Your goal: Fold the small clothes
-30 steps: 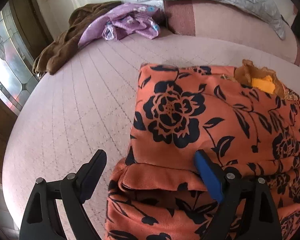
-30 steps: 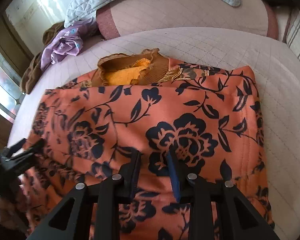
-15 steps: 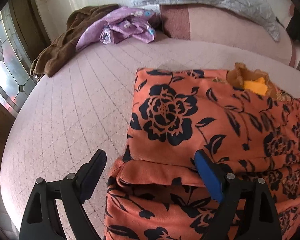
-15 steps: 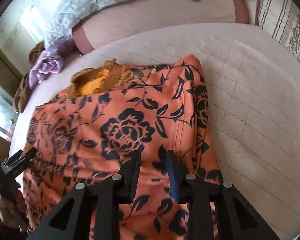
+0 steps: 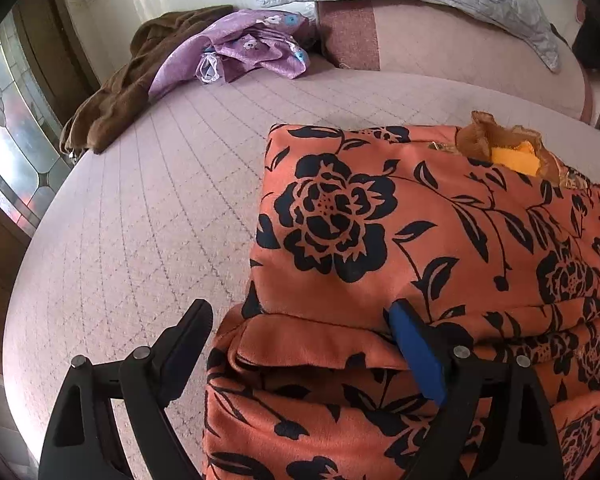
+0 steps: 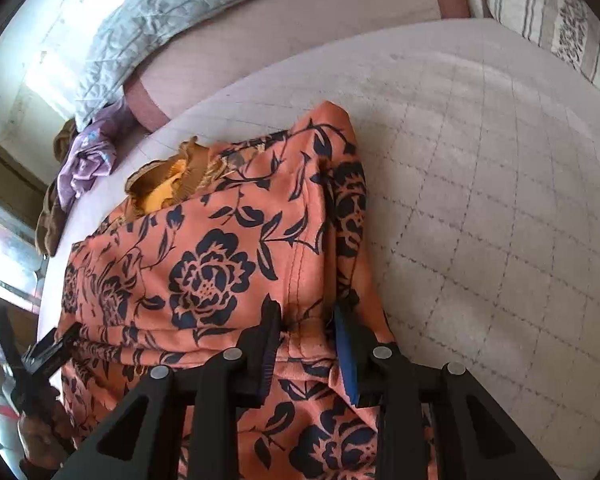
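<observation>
1. Left wrist view: the left tongs (image 5: 300,344) stand wide apart and clamp nothing. One finger rests over the bed (image 5: 148,208); the blue-padded one lies against the orange floral garment (image 5: 440,216) at its folded near edge.
2. Left wrist view: the garment lies flat on the bed in several layers, its left edge straight. A brown-and-yellow piece (image 5: 508,152) shows at the far edge (whether collar or separate item cannot be told).
3. Left wrist view: open bed lies to the left. A brown cloth (image 5: 116,92) and a purple cloth (image 5: 244,48) sit well apart at the far corner.
4. Right wrist view: the right tongs (image 6: 306,332) stand close together over the garment's stitched right edge; whether the pads pinch the fabric cannot be told.
5. Right wrist view: to fold well, catch every layer at the hem, and lift evenly with the left side to keep the crease straight.
6. Right wrist view: bare bed lies to the right; a striped pillow (image 6: 560,20) is far off.
</observation>
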The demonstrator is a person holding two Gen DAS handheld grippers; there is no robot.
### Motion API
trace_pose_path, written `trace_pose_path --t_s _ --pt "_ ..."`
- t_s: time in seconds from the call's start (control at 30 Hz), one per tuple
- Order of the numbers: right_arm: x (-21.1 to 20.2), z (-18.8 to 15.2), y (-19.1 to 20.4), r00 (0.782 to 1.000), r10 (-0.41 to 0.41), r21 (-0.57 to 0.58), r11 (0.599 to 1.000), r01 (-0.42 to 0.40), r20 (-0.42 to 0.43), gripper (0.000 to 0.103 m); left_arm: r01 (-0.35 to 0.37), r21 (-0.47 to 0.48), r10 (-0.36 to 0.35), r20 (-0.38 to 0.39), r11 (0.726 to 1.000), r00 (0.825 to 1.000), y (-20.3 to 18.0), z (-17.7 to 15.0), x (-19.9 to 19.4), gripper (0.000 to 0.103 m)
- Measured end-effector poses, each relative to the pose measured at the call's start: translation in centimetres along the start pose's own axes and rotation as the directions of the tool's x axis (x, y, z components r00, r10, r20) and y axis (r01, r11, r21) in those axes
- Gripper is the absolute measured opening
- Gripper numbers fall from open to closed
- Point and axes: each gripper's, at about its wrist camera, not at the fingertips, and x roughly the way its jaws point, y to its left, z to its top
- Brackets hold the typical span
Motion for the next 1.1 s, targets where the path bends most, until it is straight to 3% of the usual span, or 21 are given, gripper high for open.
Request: trace_pose_path --t_s 0.13,0.2,0.23,0.27,0.4,0.57,0.73,0.9,1.1 --pt "-2.8 -0.9 -0.7 0.999 -0.002 -0.029 1.0 0.003 0.034 0.031 0.006 0.003 -0.006 0.028 1.0 1.0 0.1 0.1 -0.8 0.09" --pt "-4.2 -1.6 -1.7 0.999 0.0 -0.033 0.999 0.002 0.039 0.047 0.013 0.018 -0.014 0.044 1.0 0.999 0.0 -0.1 -1.2 0.09" --pt "-4.6 -1.9 -2.2 0.999 0.004 -0.027 1.0 -0.003 0.042 0.072 0.01 0.026 -0.012 0.049 1.0 0.999 -0.2 0.0 -1.2 0.09" --pt "-5.1 -2.3 -2.8 0.998 0.011 -0.017 1.0 -0.01 0.055 0.077 0.003 0.039 -0.006 0.056 0.999 0.998 -0.3 -0.1 -1.4 0.09" --pt "-6.8 -3.0 -4.5 0.996 0.023 0.003 1.0 -0.024 0.084 0.077 -0.033 0.092 0.025 0.091 0.995 0.996 -0.3 -1.3 -2.5 0.09" --pt "-6.4 -4.3 -5.7 1.0 0.018 -0.035 0.999 -0.017 0.022 0.077 -0.057 0.112 0.044 0.108 0.992 0.993 1.2 -4.0 -4.5 0.09" --pt "-6.0 -6.1 -7.0 0.999 0.035 -0.041 0.999 -0.036 -0.013 0.077 -0.08 0.027 0.078 0.088 0.996 0.993 4.0 -7.2 -6.5 0.09" --pt "-6.5 -7.2 -7.2 0.996 0.081 -0.051 0.995 -0.082 -0.024 0.077 0.008 -0.126 -0.014 -0.045 0.992 0.999 6.8 -12.3 -7.6 0.09" --pt "-6.7 -8.2 -7.3 0.99 0.128 -0.017 0.991 -0.129 -0.056 0.077 0.114 -0.315 -0.163 -0.134 0.942 0.978 8.2 -16.3 -8.7 0.09"
